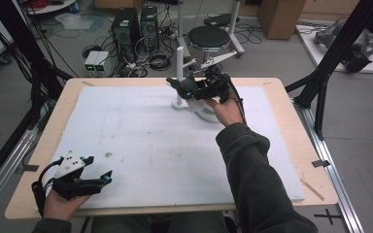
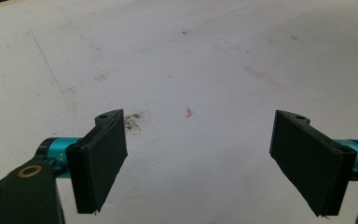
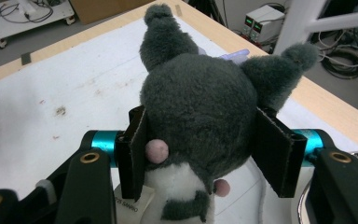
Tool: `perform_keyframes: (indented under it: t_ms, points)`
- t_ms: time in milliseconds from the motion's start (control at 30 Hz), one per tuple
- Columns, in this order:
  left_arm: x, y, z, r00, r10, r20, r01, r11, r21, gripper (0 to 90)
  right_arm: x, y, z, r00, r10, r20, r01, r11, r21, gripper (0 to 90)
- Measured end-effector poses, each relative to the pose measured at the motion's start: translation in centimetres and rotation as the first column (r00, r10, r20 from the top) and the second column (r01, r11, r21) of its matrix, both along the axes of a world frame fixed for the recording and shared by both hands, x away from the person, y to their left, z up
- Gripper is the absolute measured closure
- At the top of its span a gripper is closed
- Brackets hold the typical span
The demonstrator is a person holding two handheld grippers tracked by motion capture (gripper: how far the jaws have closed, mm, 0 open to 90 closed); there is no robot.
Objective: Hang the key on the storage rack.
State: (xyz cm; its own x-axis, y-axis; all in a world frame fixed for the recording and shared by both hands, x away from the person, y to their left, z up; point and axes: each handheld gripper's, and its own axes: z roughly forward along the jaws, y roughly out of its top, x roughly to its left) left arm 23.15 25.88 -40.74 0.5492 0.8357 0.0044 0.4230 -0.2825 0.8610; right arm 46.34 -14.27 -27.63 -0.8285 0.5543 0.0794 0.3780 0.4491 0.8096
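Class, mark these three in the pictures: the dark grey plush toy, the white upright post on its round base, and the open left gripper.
Dark grey plush toy [image 3: 200, 107], right gripper view, back of its head.
White upright post [image 1: 179, 63], high view, mid-shaft.
Left gripper [image 2: 198, 161], left gripper view, midway between its tips.

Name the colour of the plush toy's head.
Dark grey plush toy, clearest in the right gripper view.

Little can be read here. A white tag hangs under the grey plush toy in the right gripper view, printed with small dark letters (upside down and partly hidden, too blurred to make out). On the floor at the near right of the table, the high view shows a black cross mark. Nothing else carries legible writing.
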Motion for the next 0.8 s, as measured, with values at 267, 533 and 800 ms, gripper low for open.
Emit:
perform_keyframes:
  t_ms: [267,533,800]
  points:
    - [0.0,0.0,0.0,1.0000,-0.003,0.000,0.003,1.0000,0.002,19.0,1.0,0.0,-0.8,0.9992,-0.023,-0.032,0.023,1.000,-0.006,41.9]
    - [0.0,0.0,0.0,1.0000,-0.004,0.002,0.004,1.0000,0.002,19.0,1.6,-0.5,-1.5,0.9973,-0.056,-0.048,0.055,0.998,-0.014,41.9]
    - [0.0,0.0,0.0,1.0000,-0.004,0.003,0.004,1.0000,0.005,19.0,1.8,-1.0,-2.0,0.9951,-0.078,-0.061,0.077,0.997,-0.017,41.8]
